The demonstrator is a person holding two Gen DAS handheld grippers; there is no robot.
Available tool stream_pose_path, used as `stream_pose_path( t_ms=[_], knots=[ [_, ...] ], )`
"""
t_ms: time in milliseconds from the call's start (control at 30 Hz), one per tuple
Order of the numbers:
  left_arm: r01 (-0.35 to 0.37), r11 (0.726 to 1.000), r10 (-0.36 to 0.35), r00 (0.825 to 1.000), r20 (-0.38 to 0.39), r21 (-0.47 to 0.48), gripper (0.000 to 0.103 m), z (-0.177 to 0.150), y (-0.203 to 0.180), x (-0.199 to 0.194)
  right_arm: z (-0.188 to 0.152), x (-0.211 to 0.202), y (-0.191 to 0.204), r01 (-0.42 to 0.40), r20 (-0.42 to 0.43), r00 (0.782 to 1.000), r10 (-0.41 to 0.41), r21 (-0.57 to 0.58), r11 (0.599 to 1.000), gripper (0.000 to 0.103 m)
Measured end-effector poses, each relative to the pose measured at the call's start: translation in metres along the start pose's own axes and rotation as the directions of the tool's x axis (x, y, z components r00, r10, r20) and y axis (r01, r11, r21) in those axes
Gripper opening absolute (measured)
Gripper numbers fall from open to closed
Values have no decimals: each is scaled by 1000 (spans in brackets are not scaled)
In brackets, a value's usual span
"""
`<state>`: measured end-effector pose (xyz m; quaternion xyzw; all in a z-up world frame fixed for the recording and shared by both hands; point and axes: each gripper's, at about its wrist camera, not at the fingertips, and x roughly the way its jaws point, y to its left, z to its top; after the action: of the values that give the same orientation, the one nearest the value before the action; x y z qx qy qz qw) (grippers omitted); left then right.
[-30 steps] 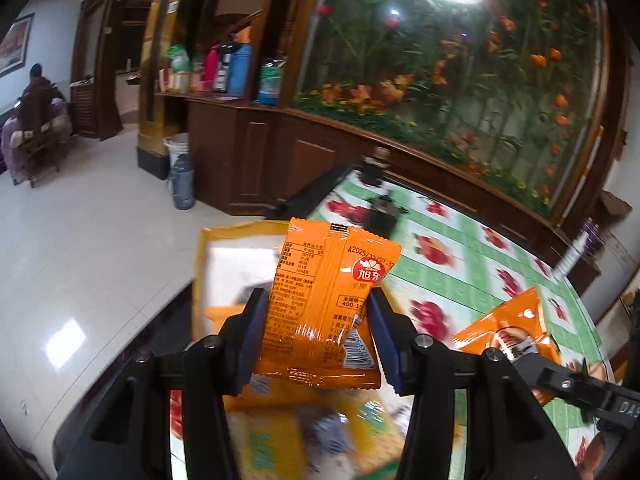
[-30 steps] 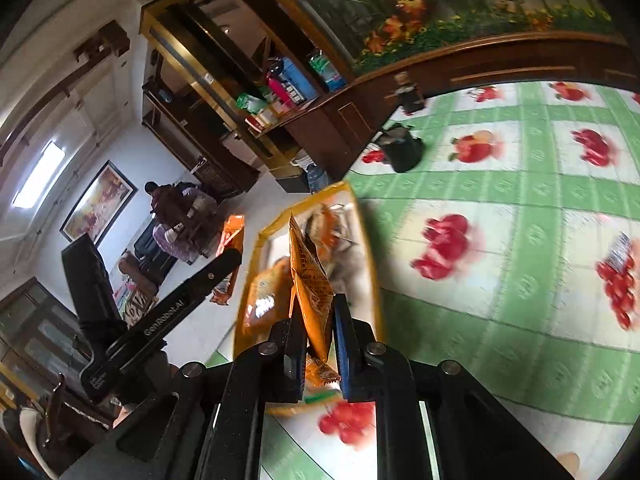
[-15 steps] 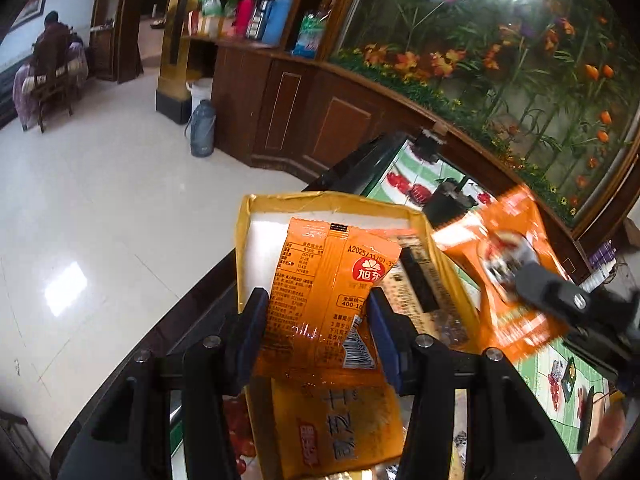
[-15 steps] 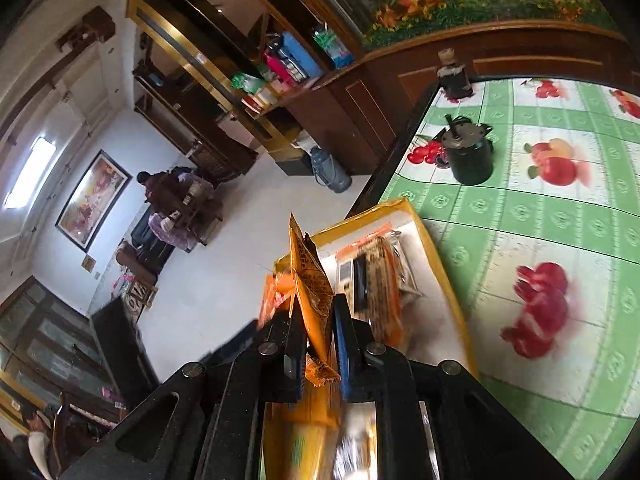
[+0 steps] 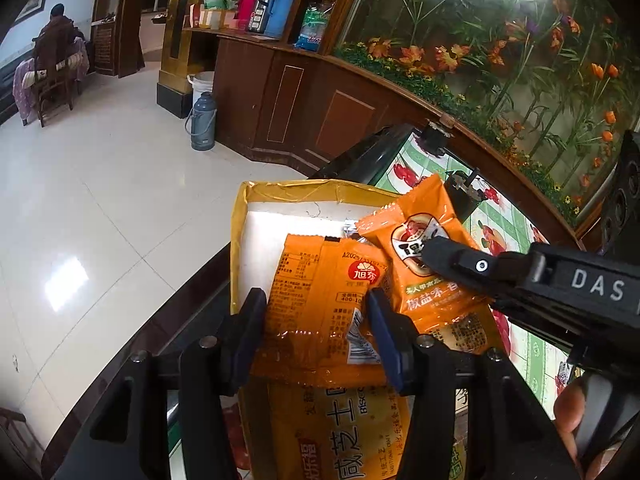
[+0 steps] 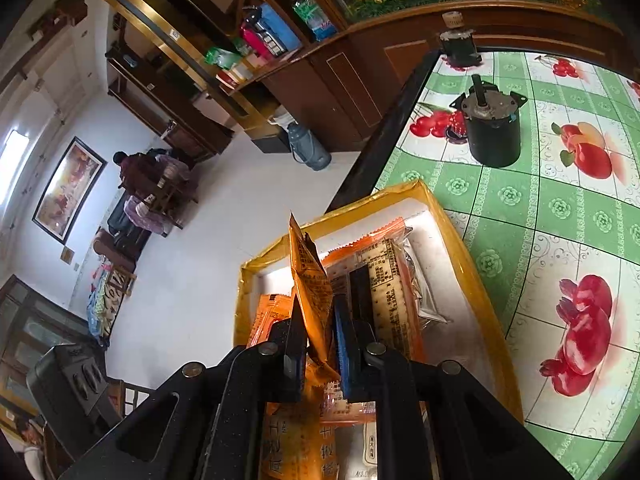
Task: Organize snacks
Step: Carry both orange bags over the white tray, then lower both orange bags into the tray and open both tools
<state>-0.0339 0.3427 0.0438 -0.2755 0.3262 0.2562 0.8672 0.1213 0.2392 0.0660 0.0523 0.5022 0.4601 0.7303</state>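
Orange film, left: the left gripper [image 5: 316, 324] clamps an orange packet with a red logo [image 5: 320, 312] flat between its pads, held over the near end of the yellow tray [image 5: 240, 240].
Tray contents: a large yellow biscuit bag [image 5: 332, 436] lies under that packet; a long cracker sleeve [image 6: 384, 280] lies along the tray's white floor, near the right wall.
Orange film, right: the right gripper [image 6: 320, 336] is clenched on a second orange packet [image 5: 424, 256], pinched edge-on through its middle, also over the tray and just beside the first; from the left camera the two packets overlap, contact uncertain.
Table: green fruit-print cloth [image 6: 560, 208]; a small black motor [image 6: 494, 128] stands beyond the tray, apart from it.
Step in hand (judgement): delivery of both packets into the tray; neither is set down yet.
Next move calls for: lowering each packet onto free space, probably the bare white floor at the far end, then loosening the jaws one side at a time so the packets do not snag.
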Motion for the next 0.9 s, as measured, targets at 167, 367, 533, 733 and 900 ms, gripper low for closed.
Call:
stream_pose_path(
  t_ms=[167,367,533,733,900],
  knots=[
    [5,1000,-5,1000,1,-6,58,1,1,-2,0,2,-3,6,-9,1000,-6,8,1000,16],
    [10,1000,-10,1000,0,-7,58,0,0,-4,-2,-6,-4,26,-5,1000,-26,-7,1000,33],
    [16,1000,-16,1000,2,-13,58,-5,-2,-11,-6,-15,-3,14,8,1000,-14,-8,1000,36],
    [24,1000,-24,1000,16,3,59,-15,-8,-28,-17,-27,4,-33,7,999,33,-48,998,36],
    [30,999,-31,999,32,22,59,-22,-17,-44,-32,-45,2,-42,17,999,43,-51,998,36]
  ],
)
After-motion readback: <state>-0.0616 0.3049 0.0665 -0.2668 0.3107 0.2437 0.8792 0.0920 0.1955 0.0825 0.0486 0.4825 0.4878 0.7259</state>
